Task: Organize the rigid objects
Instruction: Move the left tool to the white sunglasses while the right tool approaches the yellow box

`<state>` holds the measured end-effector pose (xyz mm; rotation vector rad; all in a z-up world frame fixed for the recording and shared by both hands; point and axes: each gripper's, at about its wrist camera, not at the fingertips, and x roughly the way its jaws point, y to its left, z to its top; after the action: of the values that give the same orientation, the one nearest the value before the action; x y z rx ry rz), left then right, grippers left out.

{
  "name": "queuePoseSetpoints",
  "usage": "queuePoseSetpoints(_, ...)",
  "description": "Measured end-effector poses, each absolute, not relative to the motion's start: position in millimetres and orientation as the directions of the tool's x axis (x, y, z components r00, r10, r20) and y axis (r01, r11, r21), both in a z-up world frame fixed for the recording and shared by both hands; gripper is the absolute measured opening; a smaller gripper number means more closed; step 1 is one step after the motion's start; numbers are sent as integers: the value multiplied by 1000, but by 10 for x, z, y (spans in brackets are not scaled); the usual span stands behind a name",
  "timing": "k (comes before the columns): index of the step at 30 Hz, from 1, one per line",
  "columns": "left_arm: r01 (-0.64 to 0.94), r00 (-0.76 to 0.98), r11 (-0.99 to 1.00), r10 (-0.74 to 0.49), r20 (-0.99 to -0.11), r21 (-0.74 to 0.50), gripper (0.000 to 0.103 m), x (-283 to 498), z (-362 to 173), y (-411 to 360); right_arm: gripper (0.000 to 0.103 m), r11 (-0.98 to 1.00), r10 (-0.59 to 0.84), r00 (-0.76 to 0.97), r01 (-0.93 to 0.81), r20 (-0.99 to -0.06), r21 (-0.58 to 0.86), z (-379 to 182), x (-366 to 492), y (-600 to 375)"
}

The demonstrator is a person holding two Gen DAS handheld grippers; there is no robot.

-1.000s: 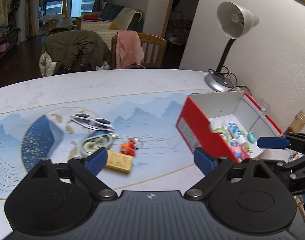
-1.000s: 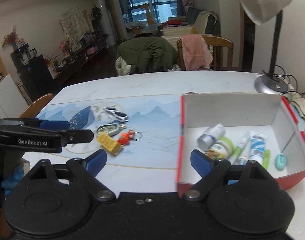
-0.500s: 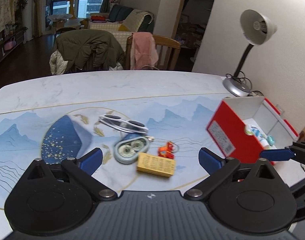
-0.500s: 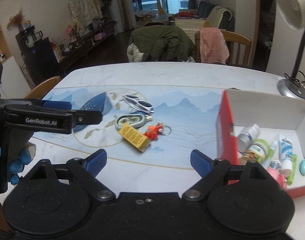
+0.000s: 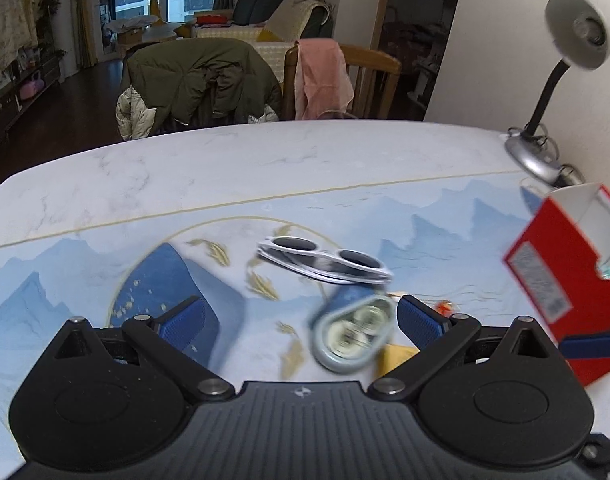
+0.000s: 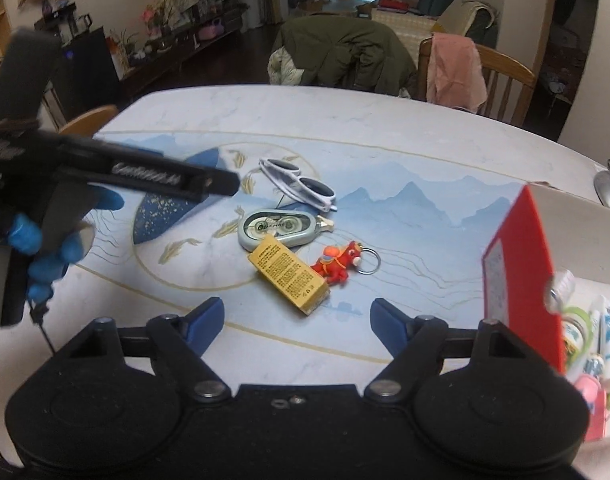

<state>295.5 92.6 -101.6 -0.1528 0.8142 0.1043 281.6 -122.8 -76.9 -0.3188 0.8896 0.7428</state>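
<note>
Dining table (image 6: 385,120), printed mat: four loose items beside red box (image 6: 521,280).
Left gripper (image 5: 301,318) and right gripper (image 6: 297,320) both wide open, empty. Tape dispenser (image 6: 281,227) touches yellow carton (image 6: 291,276); rigid, light, probably slick. Grip across its narrow width.

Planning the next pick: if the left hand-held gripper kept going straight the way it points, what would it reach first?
Probably the tape dispenser, right of center between the open left hand-held gripper fingers; the sunglasses lie beyond. Blur leaves depth uncertain.

Glossy white plastic sunglasses (image 6: 299,184), yellow cardboard box (image 6: 289,277).
</note>
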Motion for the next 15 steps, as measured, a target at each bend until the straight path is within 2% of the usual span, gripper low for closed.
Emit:
queuePoseSetpoints(4, -122, 670, 991, 36, -742, -61, 103, 3169, -1147, 1013, 76, 684, 435, 394, -730, -810, 13, -869, 2887, -1073)
queuePoseSetpoints(11, -117, 667, 990, 24, -744, -74, 103, 3502, -1262, 1155, 71, 634, 411, 382, -772, -828, -41, -1011, 3001, -858)
queuePoseSetpoints(15, -74, 647, 997, 48, -761, 0, 103, 3643, -1414, 1129, 66, 597, 398, 375, -799, -837, -74, -1095, 3016, -762)
